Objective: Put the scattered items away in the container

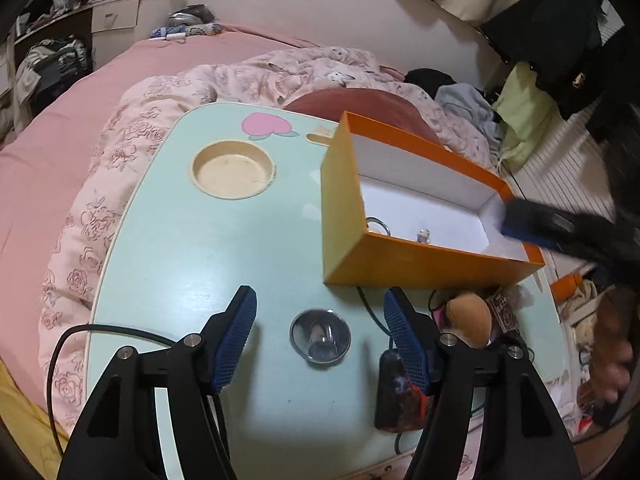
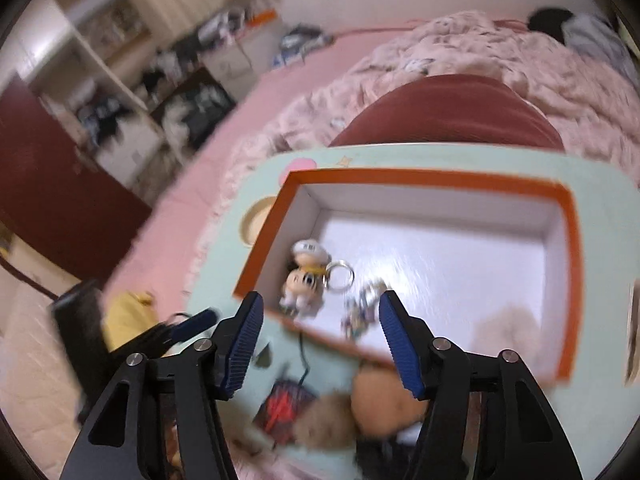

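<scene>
An orange box (image 1: 420,268) with a white inside stands on the mint lap table (image 1: 200,248). My left gripper (image 1: 320,316) is open and empty, with a clear round dome item (image 1: 320,340) on the table between its fingers. A dark red and black item (image 1: 394,396) lies by its right finger, and a brown plush (image 1: 470,320) sits beyond. My right gripper (image 2: 320,316) is open and empty above the box's near wall (image 2: 336,340). Inside the box lie a cartoon figure keychain (image 2: 304,276) and a small charm (image 2: 358,312). The plush (image 2: 376,404) lies below it.
The table stands on a bed with a pink floral quilt (image 1: 132,120). A round cup recess (image 1: 234,170) is at the table's far left. A black cable (image 1: 100,332) runs over the table's near left edge. Clothes are piled at the right (image 1: 520,120).
</scene>
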Available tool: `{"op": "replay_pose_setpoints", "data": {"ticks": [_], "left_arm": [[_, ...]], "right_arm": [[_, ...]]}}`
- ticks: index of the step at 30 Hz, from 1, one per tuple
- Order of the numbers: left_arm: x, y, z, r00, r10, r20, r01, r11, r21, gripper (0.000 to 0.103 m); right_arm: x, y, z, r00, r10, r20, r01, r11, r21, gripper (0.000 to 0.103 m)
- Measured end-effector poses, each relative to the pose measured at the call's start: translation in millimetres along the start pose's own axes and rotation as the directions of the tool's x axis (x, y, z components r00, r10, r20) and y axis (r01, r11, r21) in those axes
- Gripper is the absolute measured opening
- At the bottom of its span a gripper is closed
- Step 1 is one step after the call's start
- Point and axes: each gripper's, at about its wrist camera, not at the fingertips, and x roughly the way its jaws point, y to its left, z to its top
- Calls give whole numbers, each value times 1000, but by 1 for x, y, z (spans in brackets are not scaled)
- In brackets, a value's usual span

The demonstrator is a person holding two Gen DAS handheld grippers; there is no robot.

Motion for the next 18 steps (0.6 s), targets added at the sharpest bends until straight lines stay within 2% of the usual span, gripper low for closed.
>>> {"op": "replay_pose_setpoints", "data": {"ticks": [5, 8, 14, 18], "left_arm": [[-1, 8, -1, 1000, -24, 3, 24, 1000, -12, 67], [-2, 10, -3, 999, -38, 11, 38, 999, -19, 67], [-2, 13, -4, 998, -58, 13, 58, 998, -29, 67], [-2, 12, -5, 998, -57, 10, 57, 998, -25, 67]], "right_arm": [[65, 18, 28, 986, -103, -131, 98, 994, -50, 51], [92, 15, 34, 974, -122, -192, 115, 992, -49, 51], [107, 7, 38, 972, -83, -221, 76, 996, -39, 52], [104, 0, 39, 971, -47, -235, 46, 999, -10, 41]]}}
